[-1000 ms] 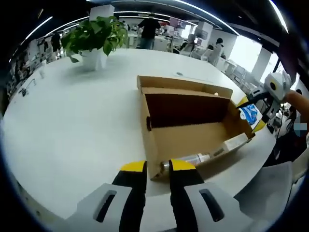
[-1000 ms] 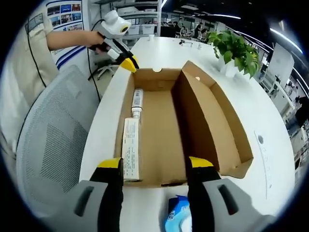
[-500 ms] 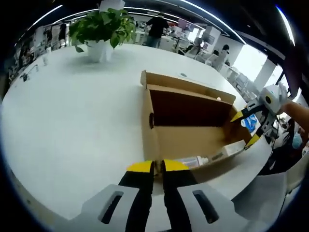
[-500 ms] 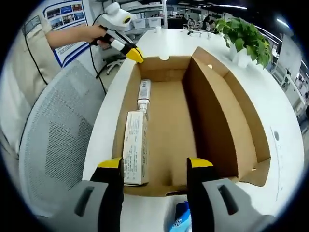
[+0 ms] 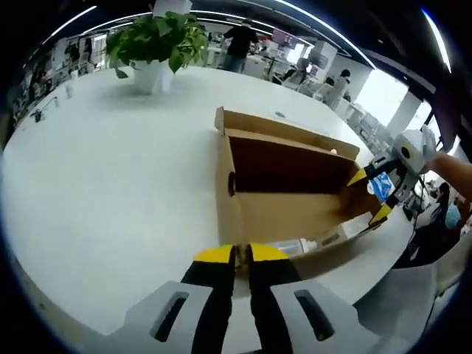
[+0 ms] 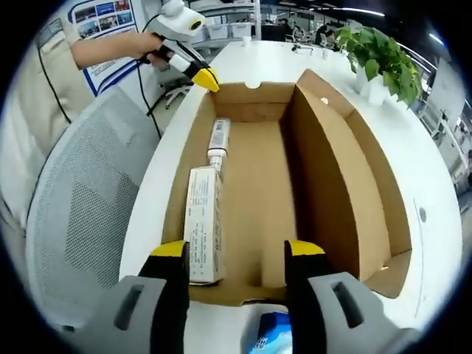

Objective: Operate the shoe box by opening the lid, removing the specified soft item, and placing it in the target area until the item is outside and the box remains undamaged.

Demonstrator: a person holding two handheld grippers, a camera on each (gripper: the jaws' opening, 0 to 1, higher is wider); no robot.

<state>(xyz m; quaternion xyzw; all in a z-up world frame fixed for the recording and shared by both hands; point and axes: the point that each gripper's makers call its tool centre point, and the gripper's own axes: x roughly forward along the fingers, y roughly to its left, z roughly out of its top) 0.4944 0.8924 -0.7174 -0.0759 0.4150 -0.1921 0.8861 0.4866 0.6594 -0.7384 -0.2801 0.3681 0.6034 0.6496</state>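
Round white bench (image 5: 103, 169) carries the open brown cardboard shoe box (image 6: 254, 221), lid flap upright. Inside along one wall: a white printed carton (image 6: 203, 232), then a silver tube (image 6: 218, 140). Left gripper (image 5: 234, 254) pinches the box's end wall; right gripper (image 6: 234, 249) spread at the opposite end, a blue-and-white soft pack (image 6: 273, 332) between its jaws, outside the box.

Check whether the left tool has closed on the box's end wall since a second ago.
Yes. The left tool had a gap between its yellow tips; now they are nearly together at the near end wall of the cardboard shoe box.
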